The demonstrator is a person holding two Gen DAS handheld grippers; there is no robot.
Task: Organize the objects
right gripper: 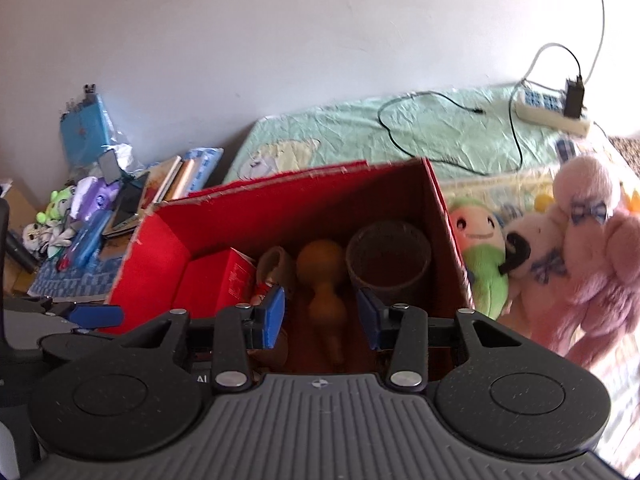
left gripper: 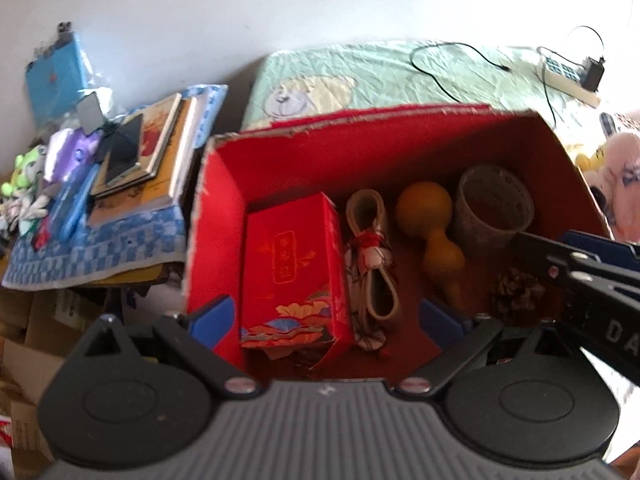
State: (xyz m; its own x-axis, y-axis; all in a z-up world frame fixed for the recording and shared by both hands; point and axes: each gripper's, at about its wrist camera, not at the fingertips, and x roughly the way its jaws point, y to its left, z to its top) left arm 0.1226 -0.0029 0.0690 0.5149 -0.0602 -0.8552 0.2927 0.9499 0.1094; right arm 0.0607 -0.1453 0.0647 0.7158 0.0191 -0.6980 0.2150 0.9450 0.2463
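Observation:
An open red cardboard box [left gripper: 224,208] [right gripper: 160,236] sits on the bed. Inside lie a small red carton [left gripper: 294,268] [right gripper: 218,284], a coiled beige strap with a red tie [left gripper: 370,248], a yellow gourd [left gripper: 430,220] [right gripper: 322,280], a dark cup [left gripper: 494,204] [right gripper: 388,258] and a pine cone [left gripper: 518,290]. My left gripper [left gripper: 326,318] hovers open above the box's near side, straddling the carton and strap. My right gripper [right gripper: 324,316] is open over the gourd, holding nothing; its body enters the left wrist view at right [left gripper: 588,276].
Plush toys [right gripper: 560,248] lie just right of the box. At left, a blue checked cloth [left gripper: 100,248] carries stacked books, a phone [left gripper: 124,152] and small toys. A power strip [right gripper: 552,110] with a black cable rests on the green sheet [left gripper: 380,76] behind.

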